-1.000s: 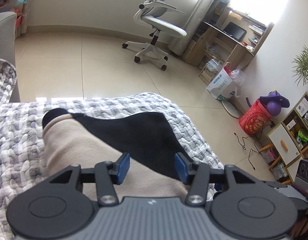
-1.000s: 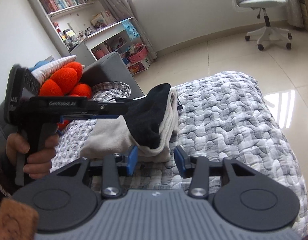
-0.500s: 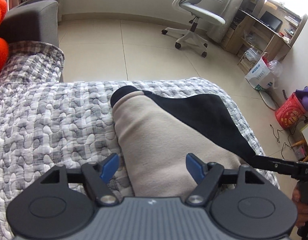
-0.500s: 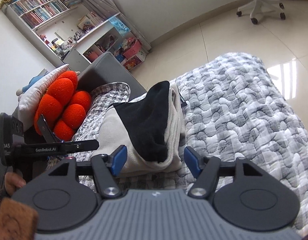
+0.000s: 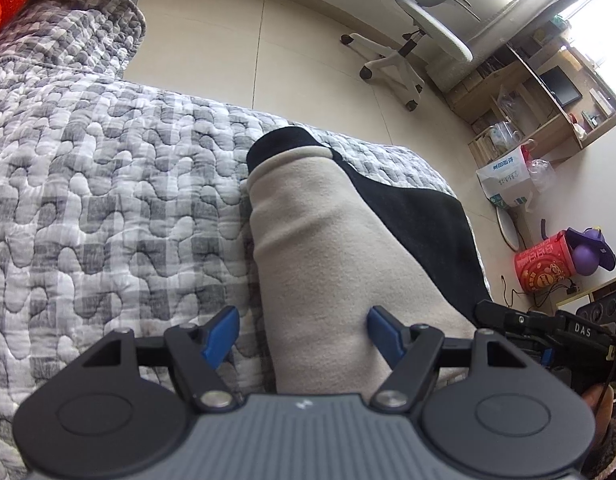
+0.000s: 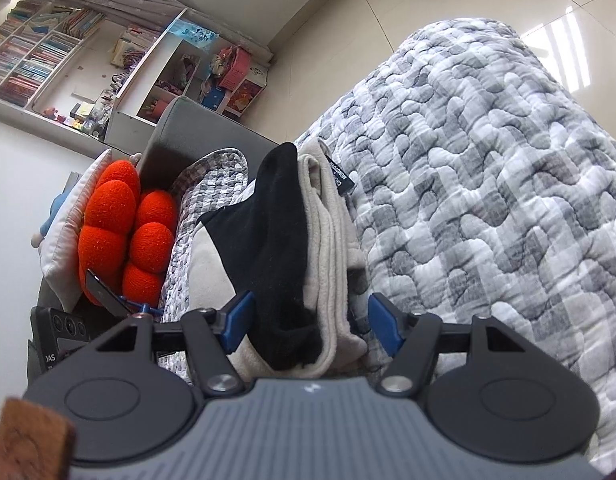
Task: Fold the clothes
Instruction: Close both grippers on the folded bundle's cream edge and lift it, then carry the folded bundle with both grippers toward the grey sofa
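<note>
Your garment [image 5: 319, 264], a beige and black top, lies on the grey quilted cover [image 5: 108, 208] of what looks like a sofa or bed, already folded into a narrow, thick bundle; from the right wrist view its layers [image 6: 308, 264] show stacked edge-on, several beige thicknesses with the black panel on top. Your left claw [image 5: 302, 334] stands released, its jaws easing slightly inward but with the blue pads clear of the beige cloth that runs between them. Your right claw [image 6: 309, 322] is likewise released, straddling the near end of the bundle without pressing it. My judgement: the main folds on this item are done and both claws have let go; what remains, at most, is a last halving or tidying of the bundle and setting it aside. No other garment waiting to be folded shows in either view, so I cannot tell whether more work follows. An orange cushion [image 6: 124, 236] sits beyond the bundle
</note>
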{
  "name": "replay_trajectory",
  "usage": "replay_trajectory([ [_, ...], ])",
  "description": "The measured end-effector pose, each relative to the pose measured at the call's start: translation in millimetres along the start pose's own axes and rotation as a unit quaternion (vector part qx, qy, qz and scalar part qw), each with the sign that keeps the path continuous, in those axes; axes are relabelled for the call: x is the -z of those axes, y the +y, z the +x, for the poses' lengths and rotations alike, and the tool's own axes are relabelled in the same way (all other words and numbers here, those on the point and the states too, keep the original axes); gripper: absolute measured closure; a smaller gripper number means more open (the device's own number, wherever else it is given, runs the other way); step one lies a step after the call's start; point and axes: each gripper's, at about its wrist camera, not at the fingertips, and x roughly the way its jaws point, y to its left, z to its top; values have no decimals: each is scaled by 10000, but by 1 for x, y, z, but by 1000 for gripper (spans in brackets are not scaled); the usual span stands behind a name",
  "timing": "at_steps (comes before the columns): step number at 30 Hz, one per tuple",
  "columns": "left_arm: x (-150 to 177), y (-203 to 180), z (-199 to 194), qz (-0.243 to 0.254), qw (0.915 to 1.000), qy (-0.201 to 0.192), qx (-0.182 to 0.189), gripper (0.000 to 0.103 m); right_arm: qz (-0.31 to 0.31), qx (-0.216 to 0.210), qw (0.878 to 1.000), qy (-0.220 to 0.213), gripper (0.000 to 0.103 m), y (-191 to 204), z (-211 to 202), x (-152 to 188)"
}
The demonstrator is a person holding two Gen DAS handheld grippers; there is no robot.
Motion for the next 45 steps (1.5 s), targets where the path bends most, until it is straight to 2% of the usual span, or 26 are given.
replay_trajectory([
  [4,-3,-5,8,-11,10000,43,70,31,69,-21,10000,53,36,-2,2,-3],
  [7,-8,-7,16,-126,9995,80,275,31,141,-68,9998,98,36,-1,5,-7],
  [12,-15,0,33,-475,9967,176,627,33,312,-184,9992,151,37,-4,11,-12],
  [18,-17,11,42,-1023,9898,25,987,35,590,-339,9976,146,39,-4,23,-21],
  [19,-16,12,43,-1125,9885,-13,1010,37,608,-325,9975,134,42,-4,23,-20],
  [20,-15,14,44,-1226,9871,-52,1030,41,625,-312,9975,122,50,-4,24,-20],
  [23,-10,12,42,-1344,9855,-148,1022,54,659,-279,9974,83,57,-2,23,-19],
  [26,-6,8,34,-1351,9851,-238,1039,60,640,-272,9976,37,61,2,17,-16],
  [34,3,7,6,-1357,9849,-370,1010,62,505,-248,9984,-30,63,30,9,-13],
  [45,23,24,-75,-1505,9808,-824,924,62,158,-470,9987,113,63,91,10,-1],
])
